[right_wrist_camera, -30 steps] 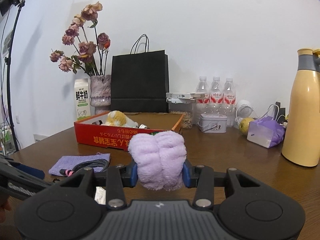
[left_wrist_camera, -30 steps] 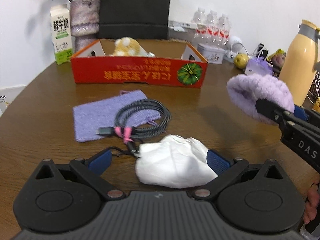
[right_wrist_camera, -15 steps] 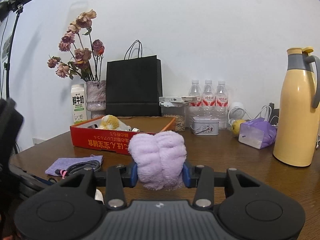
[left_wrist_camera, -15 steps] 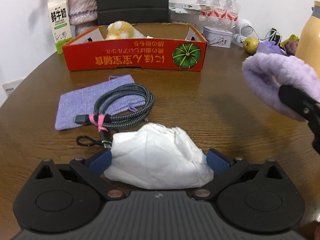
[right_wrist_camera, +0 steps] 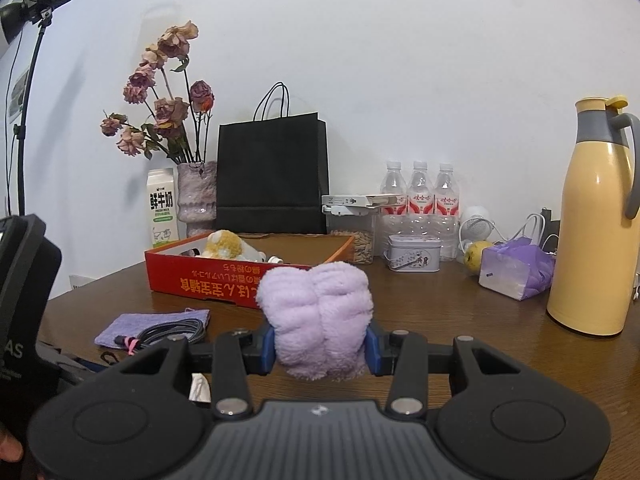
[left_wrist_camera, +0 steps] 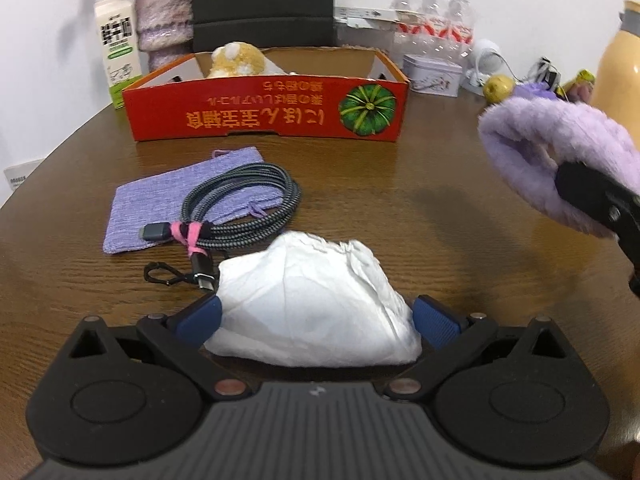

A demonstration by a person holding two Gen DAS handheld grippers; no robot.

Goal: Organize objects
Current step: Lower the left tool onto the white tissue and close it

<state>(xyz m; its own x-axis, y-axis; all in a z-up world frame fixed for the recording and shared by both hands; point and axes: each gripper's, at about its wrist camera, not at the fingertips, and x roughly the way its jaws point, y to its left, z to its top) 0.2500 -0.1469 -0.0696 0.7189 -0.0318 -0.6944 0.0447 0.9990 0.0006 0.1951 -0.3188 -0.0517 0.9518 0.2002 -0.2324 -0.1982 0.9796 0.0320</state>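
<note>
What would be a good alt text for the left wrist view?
The left gripper straddles a crumpled white tissue on a brown wooden table. Beyond lie a coiled braided cable on a purple pouch and a red cardboard box.

We see a brown wooden table point(left_wrist_camera: 400, 184); the red box point(left_wrist_camera: 264, 110) sits on it; nearer than the box lie a purple pouch point(left_wrist_camera: 160, 208) and white tissue point(left_wrist_camera: 316, 304)

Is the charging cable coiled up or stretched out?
Coiled. The cable lies in loops, bound by a pink tie, partly on the purple pouch; one plug sticks out.
</note>
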